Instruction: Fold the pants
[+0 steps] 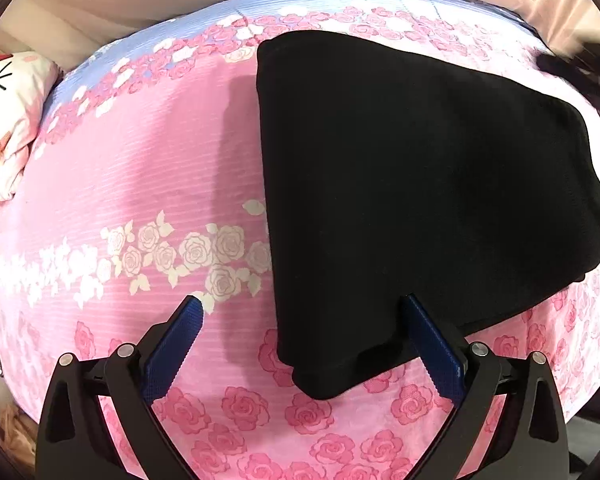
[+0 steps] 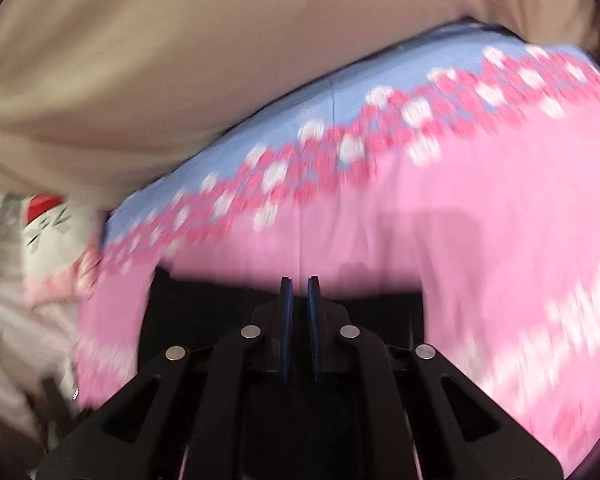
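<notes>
Black pants [image 1: 420, 184] lie folded in a flat stack on a pink rose-print bedspread [image 1: 140, 176]. My left gripper [image 1: 300, 304] is open, its blue fingers [image 1: 180, 344] spread wide above the near corner of the stack, holding nothing. In the blurred right wrist view my right gripper [image 2: 300, 284] has its blue pads nearly together with a thin gap, and nothing shows between them. Black fabric of the pants [image 2: 204, 312] lies just under and behind the right gripper's fingers, on the bedspread [image 2: 480, 240].
A white and pink pillow [image 1: 12, 128] lies at the left edge of the bed and also shows in the right wrist view [image 2: 48, 232]. A beige curtain or wall [image 2: 180, 60] stands behind the bed. The bedspread has a blue band [image 1: 260, 4] along its far edge.
</notes>
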The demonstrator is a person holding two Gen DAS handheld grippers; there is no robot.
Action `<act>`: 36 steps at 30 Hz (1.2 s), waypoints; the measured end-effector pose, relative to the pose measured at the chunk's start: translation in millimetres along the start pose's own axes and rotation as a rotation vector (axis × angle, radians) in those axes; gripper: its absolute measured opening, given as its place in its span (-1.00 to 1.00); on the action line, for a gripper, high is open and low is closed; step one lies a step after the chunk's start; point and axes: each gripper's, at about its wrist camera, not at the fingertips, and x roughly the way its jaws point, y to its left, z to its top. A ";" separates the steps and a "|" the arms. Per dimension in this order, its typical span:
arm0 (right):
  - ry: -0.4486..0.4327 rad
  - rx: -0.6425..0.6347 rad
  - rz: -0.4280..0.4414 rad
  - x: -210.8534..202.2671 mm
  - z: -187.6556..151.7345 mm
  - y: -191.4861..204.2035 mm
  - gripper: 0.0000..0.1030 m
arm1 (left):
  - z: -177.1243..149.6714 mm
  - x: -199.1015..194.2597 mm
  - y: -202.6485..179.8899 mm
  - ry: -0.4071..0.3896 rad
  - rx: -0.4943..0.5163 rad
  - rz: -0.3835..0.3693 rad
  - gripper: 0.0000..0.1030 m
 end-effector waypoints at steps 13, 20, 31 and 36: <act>0.031 0.139 -0.037 -62.4 -79.2 -89.2 0.59 | -7.7 -25.6 4.6 -0.011 -0.006 -0.001 0.90; 0.093 0.223 0.141 -11.3 -94.8 -86.3 0.67 | -16.8 -4.6 40.2 0.047 -0.183 -0.392 0.90; 0.135 0.191 0.167 22.5 -99.0 -52.6 0.38 | -3.9 27.8 41.2 0.078 -0.298 -0.501 0.86; 0.150 0.224 0.154 13.3 -98.9 -43.1 -0.35 | -5.2 21.2 25.5 0.075 -0.204 -0.442 0.13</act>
